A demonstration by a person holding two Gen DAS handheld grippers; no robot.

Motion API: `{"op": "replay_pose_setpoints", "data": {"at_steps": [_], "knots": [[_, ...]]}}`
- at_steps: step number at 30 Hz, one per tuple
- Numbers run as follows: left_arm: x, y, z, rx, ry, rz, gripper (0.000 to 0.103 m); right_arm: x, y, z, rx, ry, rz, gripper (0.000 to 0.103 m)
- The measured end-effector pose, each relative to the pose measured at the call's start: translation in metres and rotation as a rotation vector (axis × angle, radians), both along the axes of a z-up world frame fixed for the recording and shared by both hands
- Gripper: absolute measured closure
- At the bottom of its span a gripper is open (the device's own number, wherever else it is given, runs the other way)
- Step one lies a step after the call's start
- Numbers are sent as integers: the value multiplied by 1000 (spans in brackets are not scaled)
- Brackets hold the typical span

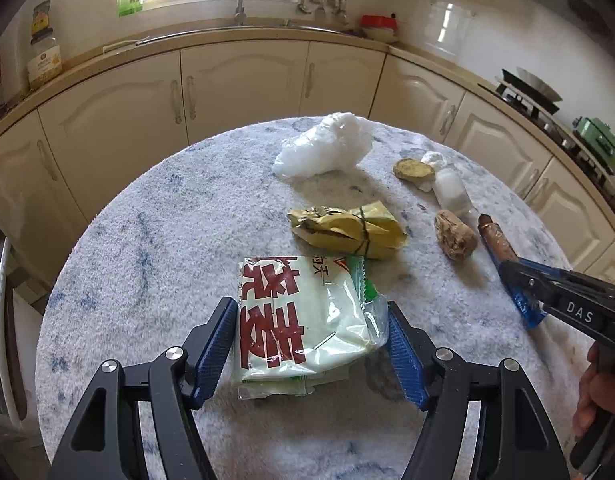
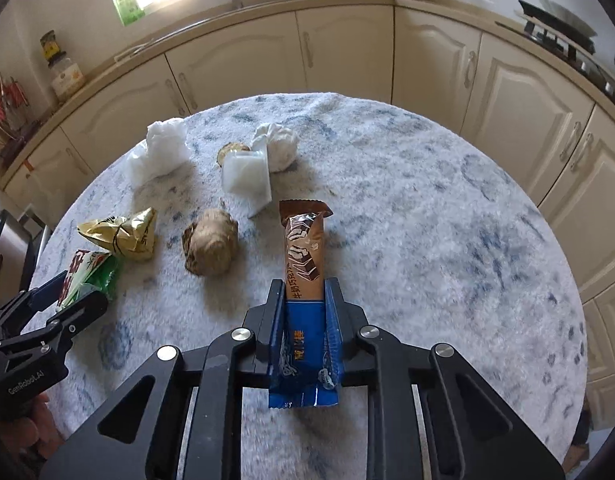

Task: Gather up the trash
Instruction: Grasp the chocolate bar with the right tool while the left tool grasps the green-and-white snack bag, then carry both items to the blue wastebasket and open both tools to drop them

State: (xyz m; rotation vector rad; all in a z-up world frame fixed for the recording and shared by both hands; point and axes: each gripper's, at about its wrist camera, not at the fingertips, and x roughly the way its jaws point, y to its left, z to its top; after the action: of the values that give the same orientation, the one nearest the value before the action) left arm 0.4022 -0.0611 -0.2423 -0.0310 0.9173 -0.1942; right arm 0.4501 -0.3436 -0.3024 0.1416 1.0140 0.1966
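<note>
My left gripper (image 1: 309, 316) is open, its fingers on either side of a white packet with red characters (image 1: 303, 324) that lies on the round table; it also shows at the left of the right wrist view (image 2: 87, 276). My right gripper (image 2: 305, 292) is shut on a brown and blue snack wrapper (image 2: 303, 248), which also shows in the left wrist view (image 1: 503, 248). On the table lie a crumpled yellow wrapper (image 1: 347, 230), a white plastic bag (image 1: 323, 148), a brown lump (image 1: 455, 236), a small white plastic cup (image 2: 247, 180) and a crumpled tissue (image 2: 281, 146).
The round table (image 1: 147, 260) has a blue-flecked white cover. Cream kitchen cabinets (image 1: 243, 80) curve behind it under a counter with a sink tap (image 1: 239, 0), a jar (image 1: 43, 56) and a stove (image 1: 531, 92). A round brown slice (image 1: 413, 170) lies near the cup.
</note>
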Motion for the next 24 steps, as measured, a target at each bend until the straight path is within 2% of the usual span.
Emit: {"op": "replay_pose_setpoints", "data": {"at_steps": [8,14,24], "knots": [[-31,-33,13,-16,-16,-81,36,-59,-31,17,51,-10,-33,84],[-79,-65,38,-16,-79,-155,36,-96,-47,38,90,-49,-49,84],[-129,-120,66,-13,-168,-269,36,-147,-100,69,141,-124,-116,84]]}}
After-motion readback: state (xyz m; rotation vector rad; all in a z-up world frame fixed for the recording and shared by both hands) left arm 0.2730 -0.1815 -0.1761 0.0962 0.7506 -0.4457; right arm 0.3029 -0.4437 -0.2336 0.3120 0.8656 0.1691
